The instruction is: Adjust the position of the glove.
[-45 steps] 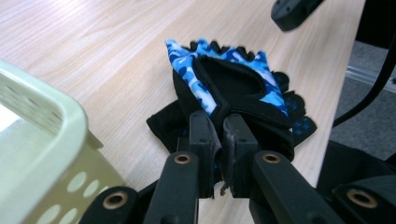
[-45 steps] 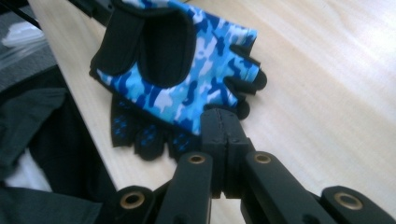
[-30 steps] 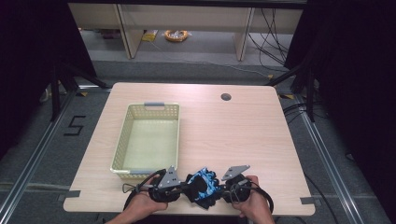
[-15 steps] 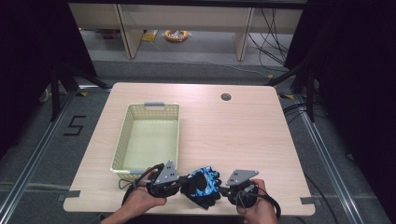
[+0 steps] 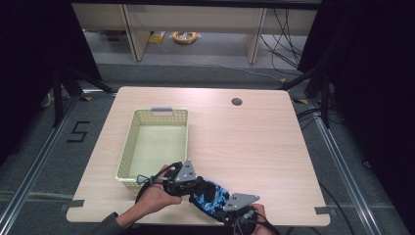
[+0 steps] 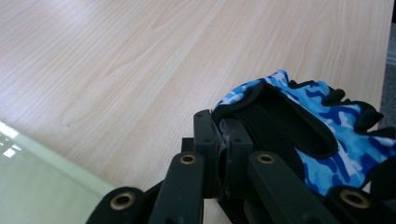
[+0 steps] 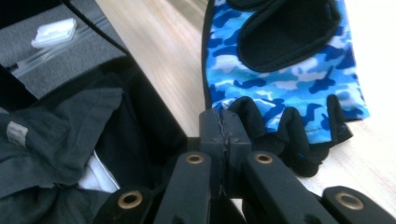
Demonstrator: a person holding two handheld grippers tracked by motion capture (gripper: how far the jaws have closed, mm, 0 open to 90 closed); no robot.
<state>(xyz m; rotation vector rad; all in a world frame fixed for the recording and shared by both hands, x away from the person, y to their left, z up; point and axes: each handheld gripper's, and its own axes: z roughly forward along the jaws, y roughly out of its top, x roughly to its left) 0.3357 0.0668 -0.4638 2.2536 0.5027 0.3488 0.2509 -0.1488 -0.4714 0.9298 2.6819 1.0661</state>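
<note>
Now the work is at the lifting step: a blue camouflage glove with black palm patch is held between the two grippers, close to the near edge of the table and just beside the near right corner of the pale yellow basket.

The left gripper has its jaws pressed together on the black cuff edge of the glove, as the left gripper view shows. The right gripper also has its jaws closed, and the black finger ends of the glove sit right at its tips; I judge that it pinches them, though the cloth between the jaws is hard to see. In the high view the left gripper is nearest the basket and the right gripper is further from it, toward the table edge.

My judgement is that the glove is meant for the basket, which has nothing in it. The next move calls for both grippers to carry the glove together over the basket's near wall, keeping it high enough not to catch on the rim, and only then to let go.

For writing, I can read no brand on the glove. A black mark like the number 5 is on the floor, left of the basket.
</note>
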